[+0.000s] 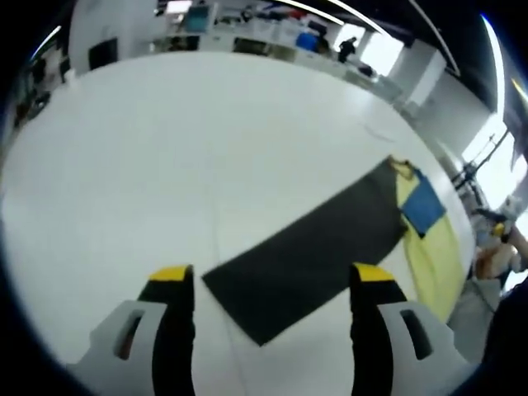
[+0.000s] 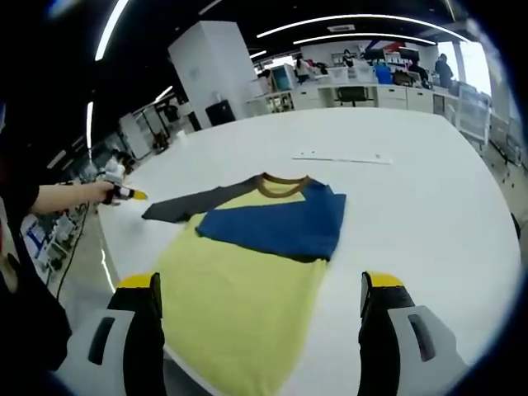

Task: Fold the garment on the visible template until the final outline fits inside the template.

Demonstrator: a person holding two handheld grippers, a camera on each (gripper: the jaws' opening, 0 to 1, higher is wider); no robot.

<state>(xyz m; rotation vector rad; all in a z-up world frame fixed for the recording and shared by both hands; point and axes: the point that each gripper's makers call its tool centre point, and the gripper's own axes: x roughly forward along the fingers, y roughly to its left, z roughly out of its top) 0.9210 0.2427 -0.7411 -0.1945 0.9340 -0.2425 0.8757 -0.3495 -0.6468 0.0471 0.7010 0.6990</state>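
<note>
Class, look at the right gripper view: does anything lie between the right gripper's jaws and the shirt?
Nothing visible does. The right gripper stands open just above the shirt's yellow body, with bare cloth between the jaws. The blue sleeve is folded across the chest, and the grey sleeve lies stretched out on the white table.

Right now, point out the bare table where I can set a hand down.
The table is bare right of the garment, up to the thin strip. In the left gripper view, it is bare beyond the dark panel. The near edge under the garment's hem is crowded.
</note>
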